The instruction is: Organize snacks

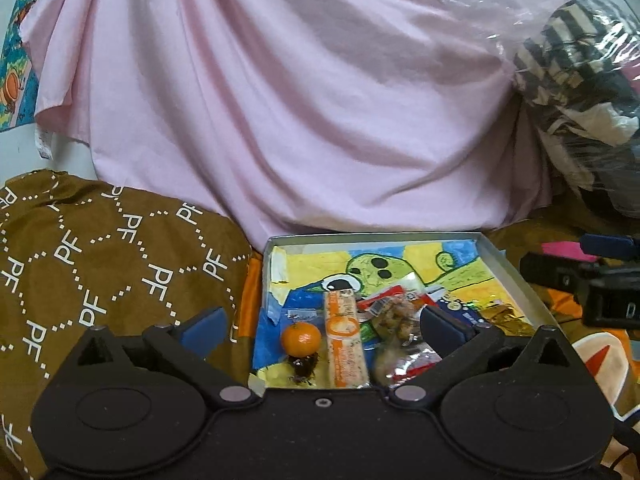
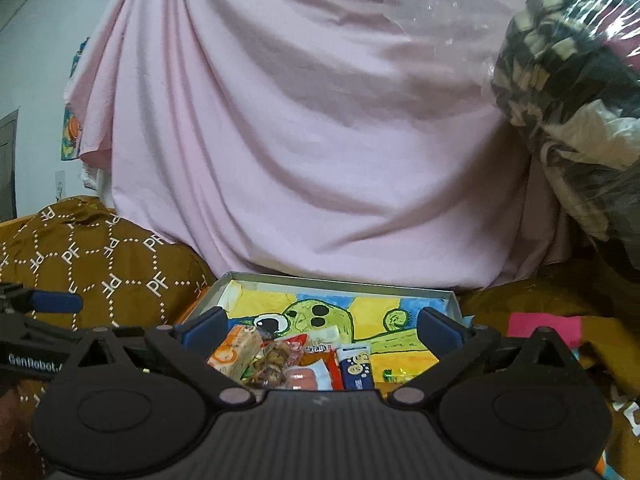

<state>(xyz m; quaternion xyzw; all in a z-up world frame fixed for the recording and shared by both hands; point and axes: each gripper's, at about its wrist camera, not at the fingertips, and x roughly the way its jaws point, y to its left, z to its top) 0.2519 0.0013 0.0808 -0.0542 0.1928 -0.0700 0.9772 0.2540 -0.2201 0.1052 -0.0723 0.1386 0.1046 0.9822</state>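
- Left gripper [image 1: 322, 326]: fingers spread wide, nothing between them; it hangs above the near edge of the tray.
- Right gripper [image 2: 320, 326]: fingers likewise wide apart and empty, over the tray's near end. Seen from the left wrist it sits off to the right, beside the tray.
- Tray [image 1: 516, 276]: shallow, grey-walled, straight ahead of both grippers; its floor is a crayon drawing of a green creature on yellow and blue.
- Mandarin [image 1: 301, 339]: in the tray, just ahead of the left gripper, left of the bar.
- Snack bar [image 1: 344, 340]: long orange-and-white wrapper between the left gripper's fingers; print too blurred to read.
- Nut packet [image 2: 272, 364]: clear bag of brown pieces, touching the bar, partly cut off by the right gripper's body.
- Blue packet [image 2: 357, 366]: white digits, possibly "65"; lower end hidden.
- Red-and-white wrappers [image 2: 316, 354]: overlapping, writing illegible.
- Brown cloth [image 1: 100, 264]: left of the tray, repeated "PF" lettering.
- Pink sheet [image 1: 300, 100]: draped behind the tray.
- "GenRobot" is printed on the left gripper's side in the right wrist view.
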